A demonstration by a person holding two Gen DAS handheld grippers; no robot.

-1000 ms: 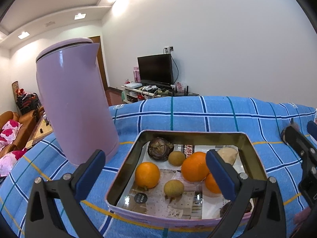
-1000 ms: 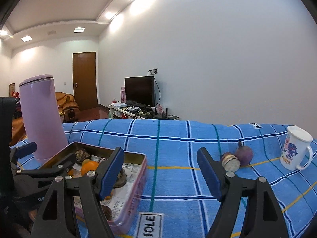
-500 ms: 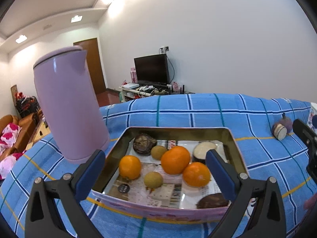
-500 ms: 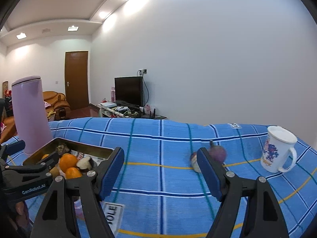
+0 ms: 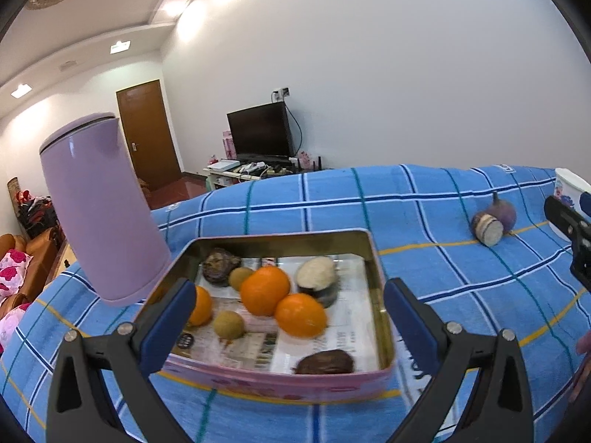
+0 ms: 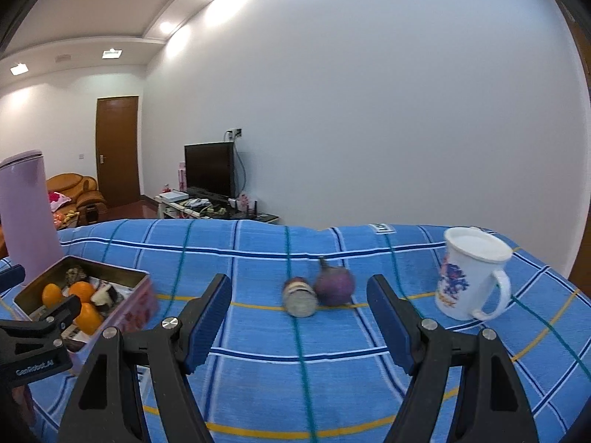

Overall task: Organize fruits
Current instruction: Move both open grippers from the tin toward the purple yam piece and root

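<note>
Right gripper (image 6: pixel 299 326) jaws wide, empty, aimed at round purple fruit (image 6: pixel 334 285) touching a cut half (image 6: pixel 300 297) on blue checked cloth (image 6: pixel 258 258). Left gripper (image 5: pixel 286 315) likewise wide, empty, before pink rectangular tin (image 5: pixel 375 258). Risk: contact rolls either piece away.

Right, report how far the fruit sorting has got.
Mostly done: three oranges, small brownish fruits and dark pieces already lie in the tin. In hand: nothing; the left gripper and right gripper are both open and empty. Left: the purple mangosteen and the cut half beside it on the blue cloth.
</note>
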